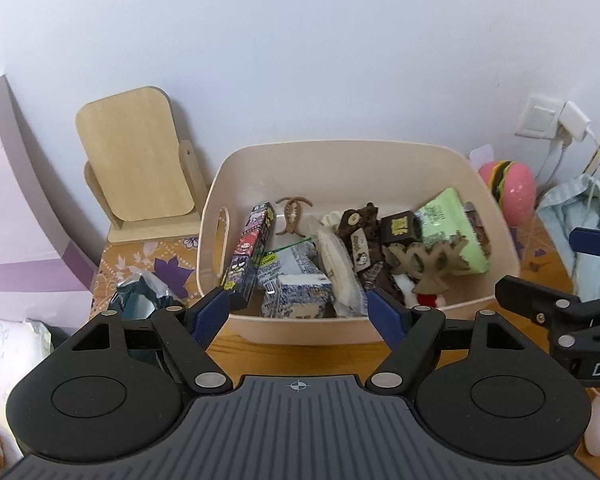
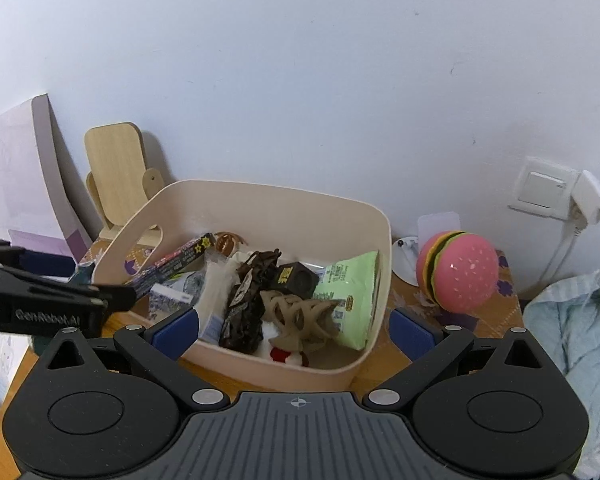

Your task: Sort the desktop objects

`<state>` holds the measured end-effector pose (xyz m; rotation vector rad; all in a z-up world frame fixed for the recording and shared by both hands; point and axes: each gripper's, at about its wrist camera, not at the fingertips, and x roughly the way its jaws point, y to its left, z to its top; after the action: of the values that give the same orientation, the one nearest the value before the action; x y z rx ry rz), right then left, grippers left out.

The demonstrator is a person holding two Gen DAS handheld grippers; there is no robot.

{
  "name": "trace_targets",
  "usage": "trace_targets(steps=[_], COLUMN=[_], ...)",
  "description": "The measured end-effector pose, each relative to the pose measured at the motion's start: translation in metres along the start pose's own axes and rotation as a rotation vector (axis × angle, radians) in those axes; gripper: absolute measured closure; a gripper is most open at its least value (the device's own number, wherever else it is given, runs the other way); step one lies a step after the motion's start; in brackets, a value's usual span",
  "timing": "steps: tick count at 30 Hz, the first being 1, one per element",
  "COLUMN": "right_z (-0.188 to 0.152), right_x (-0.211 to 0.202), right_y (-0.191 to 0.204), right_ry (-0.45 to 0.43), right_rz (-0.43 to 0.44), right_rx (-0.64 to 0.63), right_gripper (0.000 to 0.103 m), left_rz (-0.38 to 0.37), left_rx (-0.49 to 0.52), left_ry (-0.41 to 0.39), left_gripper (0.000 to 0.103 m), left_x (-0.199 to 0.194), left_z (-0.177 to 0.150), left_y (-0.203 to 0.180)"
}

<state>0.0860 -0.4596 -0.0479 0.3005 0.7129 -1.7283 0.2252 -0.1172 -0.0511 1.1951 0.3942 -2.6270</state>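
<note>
A cream bin (image 1: 352,332) is sitting in the middle of the frame on a wooden desk (image 1: 300,354), packed with a long dark box (image 1: 250,256), a green packet (image 1: 452,228), blue-and-white cartons (image 1: 300,296), a brown hair clip (image 1: 292,216) and tan antlers (image 1: 428,264). The left gripper (image 1: 298,316) is hovering at the bin's near wall, jaws spread wide and gripping nothing. The right gripper (image 2: 294,330) is hanging over the bin's near right corner, equally wide and empty. A wooden stand (image 1: 136,164) is leaning at the upper left. A pink burger toy (image 2: 458,272) is sitting right of the bin, with crumpled pale cloth (image 2: 572,328) lying beyond it.
</note>
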Motion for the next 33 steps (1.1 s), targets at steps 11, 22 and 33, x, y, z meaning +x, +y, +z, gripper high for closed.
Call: trace_targets(steps=[11,22,33], right_z=[-0.019,-0.042,-0.074], right_x=[-0.071,-0.140,-0.205], right_y=[0.013,0.028,0.049], right_ry=[-0.039,-0.042,-0.044], right_rz=[-0.008,0.008,0.009], right_rx=[0.026,0.055,0.073], right_gripper=[0.000,0.000,0.000], left_rz=[0.008,-0.015,0.018], left_rx=[0.020,0.028,0.034], left_ry=[-0.055,-0.080,-0.112], left_gripper=[0.025,0.025,0.025], left_x=[-0.081,-0.164,-0.237], left_z=[-0.029,-0.072,-0.121], left_y=[-0.008,-0.014,-0.011])
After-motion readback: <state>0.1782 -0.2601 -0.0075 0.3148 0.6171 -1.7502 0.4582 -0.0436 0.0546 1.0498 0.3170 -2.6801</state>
